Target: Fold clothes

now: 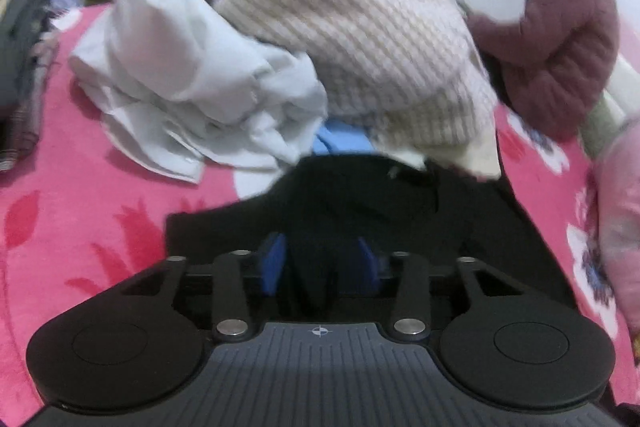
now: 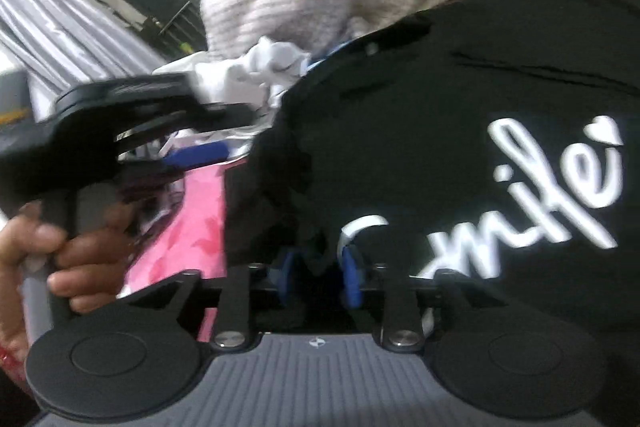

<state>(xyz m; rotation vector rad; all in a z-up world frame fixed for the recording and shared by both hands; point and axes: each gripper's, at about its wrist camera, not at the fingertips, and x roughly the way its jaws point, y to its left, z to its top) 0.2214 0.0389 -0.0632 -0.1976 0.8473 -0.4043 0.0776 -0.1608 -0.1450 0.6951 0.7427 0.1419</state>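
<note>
The black cotton garment with white script lettering (image 2: 460,131) lies on the pink floral blanket (image 1: 100,211), at the near edge of a heap of clothes. In the right wrist view it fills the right half of the frame, its printed face turned toward the camera, and the lettering runs from lower centre up toward the right edge, ending by a small white heart. In the left wrist view the same dark cloth (image 1: 360,203) spreads from the fingers outward toward the heap, wrinkled and bunched, with no print showing; which end is collar or hem cannot be told.

The left gripper (image 1: 320,263) has its blue-padded fingers closed partway with a fold of the black fabric pinched between them. The right gripper (image 2: 318,275) likewise clamps a bunched edge of the garment between its blue pads (image 2: 351,279).

In the right wrist view the left gripper (image 2: 196,153) also appears at the left, blurred, held by a hand (image 2: 68,259).

Behind the black garment sit a crumpled white shirt (image 1: 180,75), a ribbed cream knit sweater (image 1: 352,27) and a patch of light blue cloth (image 1: 340,141). A person in a mauve padded jacket (image 1: 560,39) sits on the blanket at the right.
</note>
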